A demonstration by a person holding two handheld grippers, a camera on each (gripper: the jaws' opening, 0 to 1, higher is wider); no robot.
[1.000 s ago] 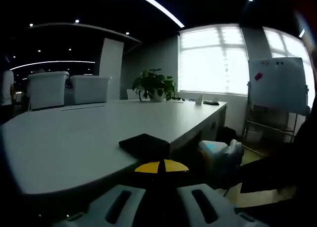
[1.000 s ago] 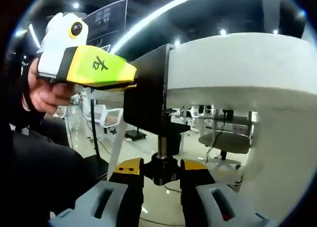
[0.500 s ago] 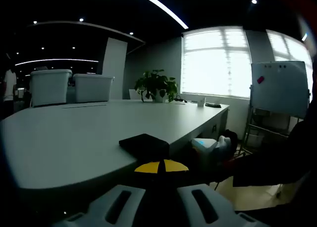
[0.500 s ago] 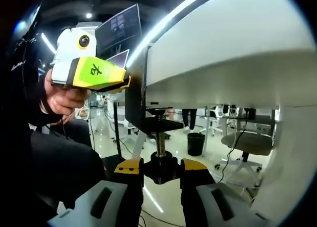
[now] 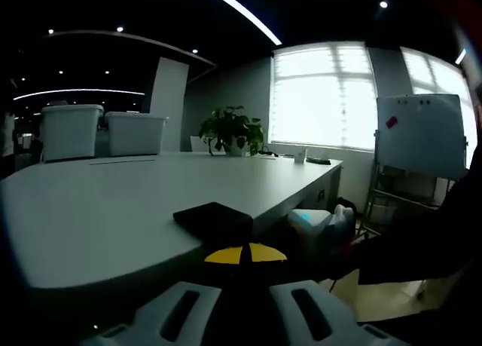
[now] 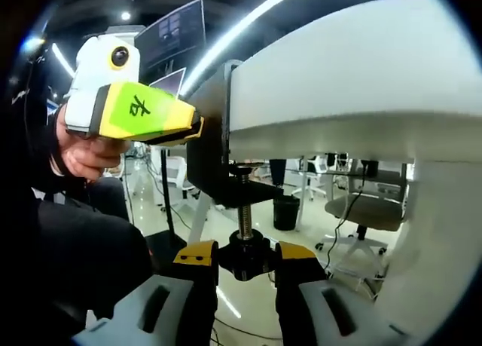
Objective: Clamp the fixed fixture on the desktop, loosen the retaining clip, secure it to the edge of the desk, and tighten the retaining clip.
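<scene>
The black C-shaped fixture (image 6: 215,161) straddles the white desk's edge (image 6: 339,97), with its threaded screw (image 6: 245,222) pointing down below the desktop. My right gripper (image 6: 247,255) is shut on the black knob (image 6: 245,264) at the screw's lower end, one yellow-tipped jaw on each side. A hand holds my left gripper (image 6: 194,127), whose tip presses on the fixture's top at the desk edge. In the left gripper view, the left gripper (image 5: 245,253) is shut on the fixture, whose flat black top plate (image 5: 215,219) lies on the desk (image 5: 98,210).
On the desk's far side stand a potted plant (image 5: 230,129) and two white bins (image 5: 71,131). A whiteboard (image 5: 418,135) is at the right. Under the desk I see office chairs (image 6: 365,214), a dark waste bin (image 6: 286,212) and the person's hand (image 6: 83,154) and dark clothing.
The right gripper view has tilted and shifted around the knob, which stays between the jaws. The left gripper view has shifted only slightly, and the fixture sits on the same desk edge.
</scene>
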